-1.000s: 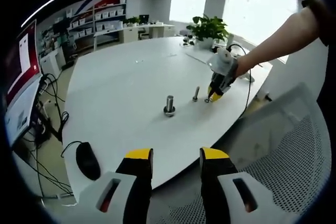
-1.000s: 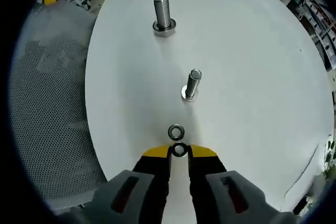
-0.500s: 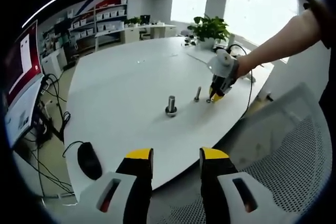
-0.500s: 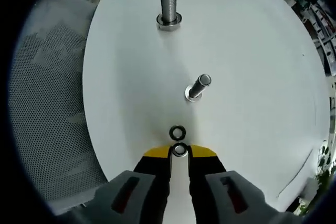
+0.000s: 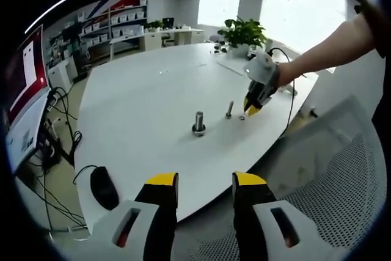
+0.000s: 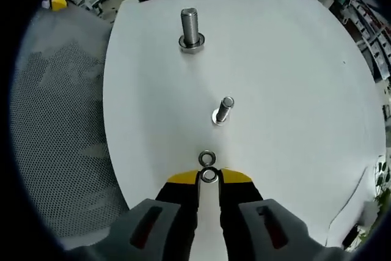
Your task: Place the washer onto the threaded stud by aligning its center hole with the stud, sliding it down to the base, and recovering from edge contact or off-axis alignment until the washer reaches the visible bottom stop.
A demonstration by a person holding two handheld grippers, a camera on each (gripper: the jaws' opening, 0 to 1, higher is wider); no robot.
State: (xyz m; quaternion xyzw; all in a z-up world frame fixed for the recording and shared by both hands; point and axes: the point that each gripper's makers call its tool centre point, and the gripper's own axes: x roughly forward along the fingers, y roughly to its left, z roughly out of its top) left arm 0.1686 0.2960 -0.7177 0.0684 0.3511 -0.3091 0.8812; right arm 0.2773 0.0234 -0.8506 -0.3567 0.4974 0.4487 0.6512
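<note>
Your left gripper [image 5: 204,181] hangs off the near edge of the white counter [image 5: 140,108], jaws parted and holding nothing. On the counter stand a large stud [image 6: 190,27] and a smaller stud [image 6: 223,110], upright and apart. Just beyond your right gripper [image 6: 208,176] lies a spare washer [image 6: 206,158]. That gripper's jaws pinch the washer [image 6: 209,175], raised above the counter.

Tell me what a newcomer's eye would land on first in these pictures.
In the right gripper view, the yellow-tipped right gripper pinches a small steel washer, with a second metal ring lying on the white round table just ahead. Beyond stand a slim threaded stud and a thicker steel bolt.
</note>
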